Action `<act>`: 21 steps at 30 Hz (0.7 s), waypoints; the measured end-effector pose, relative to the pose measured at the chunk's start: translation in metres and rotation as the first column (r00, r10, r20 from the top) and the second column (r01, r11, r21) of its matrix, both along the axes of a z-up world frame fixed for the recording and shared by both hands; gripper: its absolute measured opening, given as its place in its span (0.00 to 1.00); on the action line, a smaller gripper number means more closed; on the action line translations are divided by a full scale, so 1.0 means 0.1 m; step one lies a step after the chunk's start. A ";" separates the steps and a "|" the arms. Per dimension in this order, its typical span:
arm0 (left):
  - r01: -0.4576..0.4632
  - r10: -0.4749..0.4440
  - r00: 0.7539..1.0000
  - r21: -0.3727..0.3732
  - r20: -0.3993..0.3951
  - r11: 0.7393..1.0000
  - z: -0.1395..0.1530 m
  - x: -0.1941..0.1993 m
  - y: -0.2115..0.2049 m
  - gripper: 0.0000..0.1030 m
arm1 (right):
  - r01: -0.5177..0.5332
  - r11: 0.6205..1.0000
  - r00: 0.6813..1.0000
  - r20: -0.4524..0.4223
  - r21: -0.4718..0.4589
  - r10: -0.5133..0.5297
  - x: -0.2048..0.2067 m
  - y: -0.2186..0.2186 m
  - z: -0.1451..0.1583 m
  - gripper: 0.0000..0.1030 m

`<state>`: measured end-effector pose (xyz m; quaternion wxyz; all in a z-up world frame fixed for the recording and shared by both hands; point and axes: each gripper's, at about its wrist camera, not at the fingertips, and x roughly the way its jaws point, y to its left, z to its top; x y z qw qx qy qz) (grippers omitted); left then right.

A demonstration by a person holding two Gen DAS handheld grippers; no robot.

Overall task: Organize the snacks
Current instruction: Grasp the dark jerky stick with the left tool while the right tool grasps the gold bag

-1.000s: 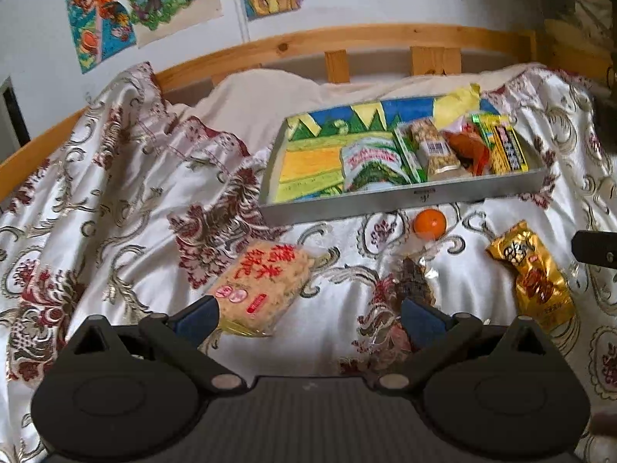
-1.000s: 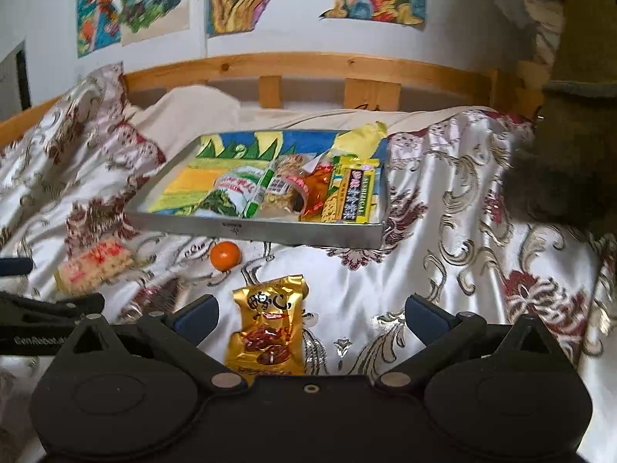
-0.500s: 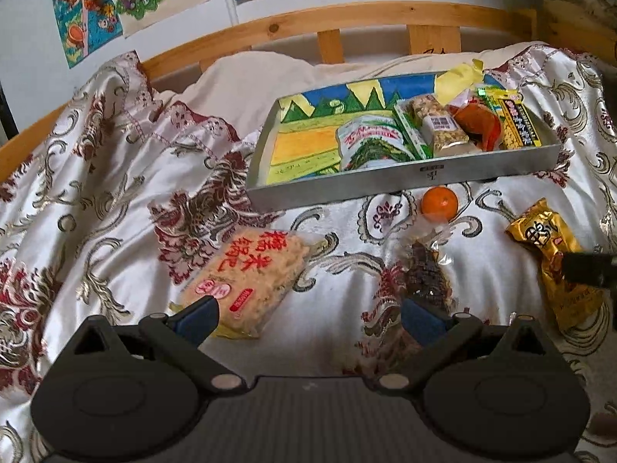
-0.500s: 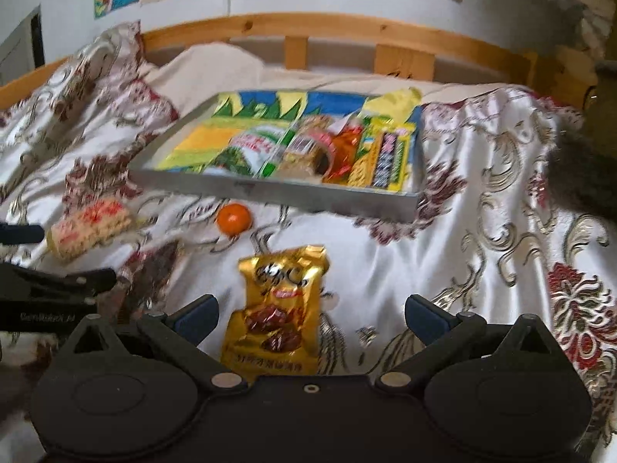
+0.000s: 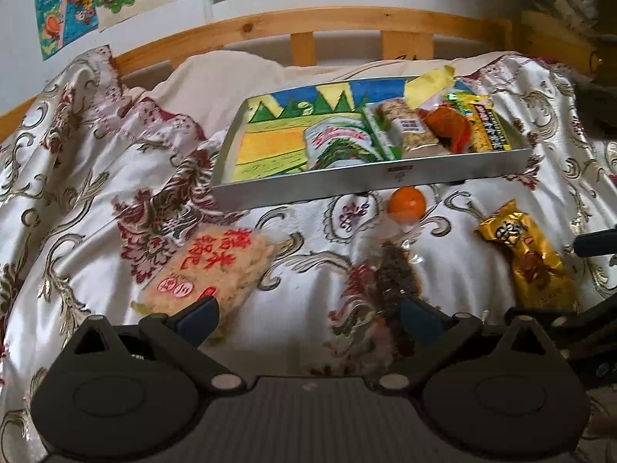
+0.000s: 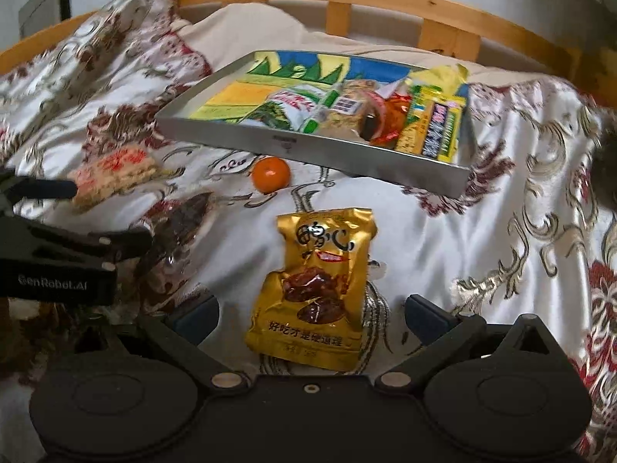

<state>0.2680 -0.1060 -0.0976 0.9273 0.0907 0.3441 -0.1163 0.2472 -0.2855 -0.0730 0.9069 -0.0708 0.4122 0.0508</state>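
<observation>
Down on the bed, over a satin bedspread (image 5: 77,208) with gold and dark red scrolls, both claws hang spread wide with nothing between their blue pads. Ahead of the left claw (image 5: 308,314) lies a rice-cracker pack (image 5: 216,266) with red characters, its near corner just by the left pad, and a clear bag of dark bits (image 5: 393,274) reaches toward the right pad; whether either pad touches its packet cannot be told. Between the fingers of the right claw (image 6: 310,314) sits a gold packet (image 6: 316,289) showing brown fruit and black characters, lying flat on the spread, apart from both pads. A small orange (image 6: 270,174) rests just in front of the grey tray (image 6: 270,141), between the tray's near wall and the gold packet. That tray sits farther up the bed and holds the sorted snacks at its right end: a white-and-green pack (image 5: 339,146), a beige bar with a barcode (image 5: 408,131), a red-orange wrapper (image 5: 447,127) and a yellow pack (image 5: 489,131); its left end shows only the painted lining. Behind stands a wooden bed rail (image 5: 308,23), and drawings (image 5: 65,7) hang on the wall
</observation>
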 end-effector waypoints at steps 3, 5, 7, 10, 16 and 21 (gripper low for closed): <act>0.033 -0.033 0.999 -0.005 0.009 0.999 0.02 -0.02 -0.04 0.99 | -0.016 1.000 1.000 0.001 -0.008 0.016 0.01 0.03 -0.01 0.98; 0.048 -0.048 0.999 0.004 0.016 0.999 0.03 -0.03 -0.07 0.99 | -0.022 1.000 1.000 0.000 -0.007 0.022 0.02 0.03 -0.01 0.96; 0.047 -0.047 0.999 0.011 0.017 0.999 0.03 -0.03 -0.08 0.99 | -0.024 1.000 1.000 -0.001 -0.006 0.024 0.02 0.03 -0.01 0.95; 0.035 -0.035 0.999 0.011 0.011 0.999 0.03 -0.01 -0.08 0.99 | -0.020 1.000 1.000 0.007 -0.002 0.020 0.01 0.01 -0.01 0.94; 0.023 -0.023 1.000 0.007 -0.002 1.000 0.02 0.01 -0.04 0.99 | -0.014 1.000 1.000 -0.006 -0.011 0.014 0.02 -0.01 -0.02 0.87; 0.020 -0.020 1.000 -0.003 -0.006 1.000 0.03 0.02 -0.03 0.99 | 0.008 1.000 1.000 -0.028 -0.002 -0.008 0.05 -0.06 -0.06 0.76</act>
